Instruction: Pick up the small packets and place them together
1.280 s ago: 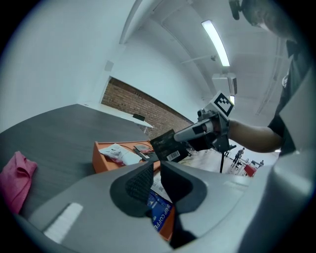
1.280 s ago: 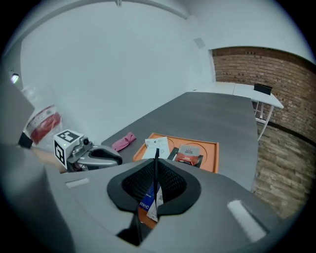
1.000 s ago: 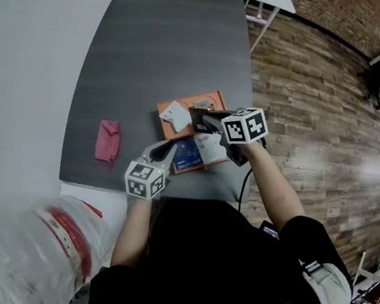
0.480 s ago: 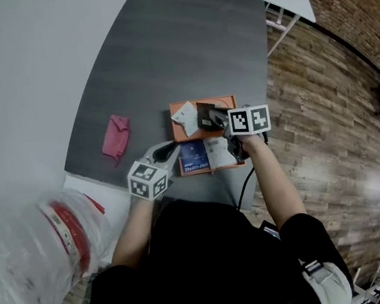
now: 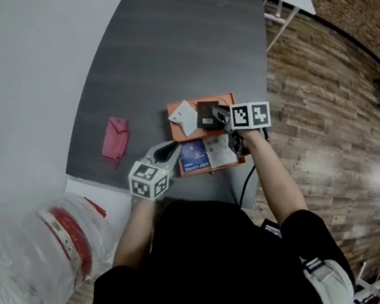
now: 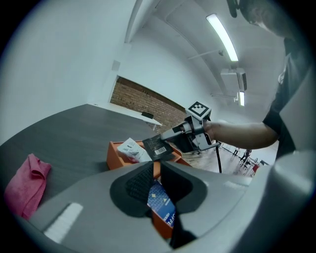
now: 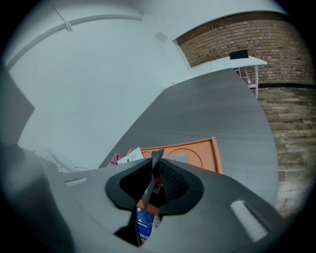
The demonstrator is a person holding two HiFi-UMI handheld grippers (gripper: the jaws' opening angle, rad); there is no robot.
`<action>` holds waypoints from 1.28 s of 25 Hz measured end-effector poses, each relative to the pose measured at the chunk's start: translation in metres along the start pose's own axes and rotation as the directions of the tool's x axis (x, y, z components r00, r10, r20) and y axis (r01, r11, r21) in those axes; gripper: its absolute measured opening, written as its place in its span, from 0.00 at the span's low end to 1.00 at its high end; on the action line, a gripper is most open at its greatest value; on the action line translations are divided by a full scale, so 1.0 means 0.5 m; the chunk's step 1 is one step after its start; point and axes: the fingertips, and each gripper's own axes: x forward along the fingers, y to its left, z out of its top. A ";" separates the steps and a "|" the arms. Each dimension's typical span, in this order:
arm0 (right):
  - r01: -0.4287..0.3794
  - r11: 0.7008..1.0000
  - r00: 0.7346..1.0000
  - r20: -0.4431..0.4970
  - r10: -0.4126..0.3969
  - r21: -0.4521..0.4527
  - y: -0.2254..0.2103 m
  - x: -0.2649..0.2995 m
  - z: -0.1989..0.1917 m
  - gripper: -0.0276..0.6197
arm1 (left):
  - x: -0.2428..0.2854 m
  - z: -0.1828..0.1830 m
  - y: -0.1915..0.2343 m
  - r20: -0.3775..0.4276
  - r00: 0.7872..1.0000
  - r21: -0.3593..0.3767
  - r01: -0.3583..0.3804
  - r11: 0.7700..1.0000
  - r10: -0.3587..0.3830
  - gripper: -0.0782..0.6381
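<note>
A dark packet (image 5: 208, 115) (image 6: 159, 146) hangs low over the orange tray (image 5: 228, 98) (image 7: 197, 148), beside a white packet (image 5: 183, 117) (image 6: 131, 148) that lies in it. My right gripper (image 5: 218, 114) (image 7: 156, 165) pinches the dark packet by its edge. Its jaws have just been opening a little, and the packet is still between the tips. A blue packet (image 5: 193, 156) (image 6: 163, 205) and a pale packet (image 5: 218, 149) lie on a second orange tray (image 5: 210, 169) nearer me. My left gripper (image 5: 168, 149) (image 6: 157, 170) hovers over the blue packet, shut and holding nothing.
A pink cloth (image 5: 115, 138) (image 6: 29, 183) lies on the grey table (image 5: 161, 53) to the left of the trays. The table's edge and wooden floor (image 5: 323, 92) run close on the right. A clear plastic bag (image 5: 37, 263) sits at lower left.
My right gripper has sunk with the dark packet toward the orange tray, next to the white packet. The left gripper has stayed where it was.
</note>
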 end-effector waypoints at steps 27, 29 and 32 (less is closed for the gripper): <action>0.231 0.872 0.944 -0.116 -0.308 -0.432 -0.024 -0.039 -0.080 0.58 | -0.016 0.006 -0.039 0.033 0.998 0.002 0.047 0.999 -0.047 0.17; 0.252 0.872 0.947 -0.080 -0.312 -0.420 -0.024 -0.048 -0.076 0.58 | -0.020 0.003 -0.041 0.033 0.998 0.006 0.050 0.999 -0.050 0.17; 0.263 0.877 0.953 -0.031 -0.300 -0.403 -0.014 -0.064 -0.068 0.57 | -0.026 0.003 -0.046 0.033 0.998 0.012 0.055 0.998 -0.056 0.17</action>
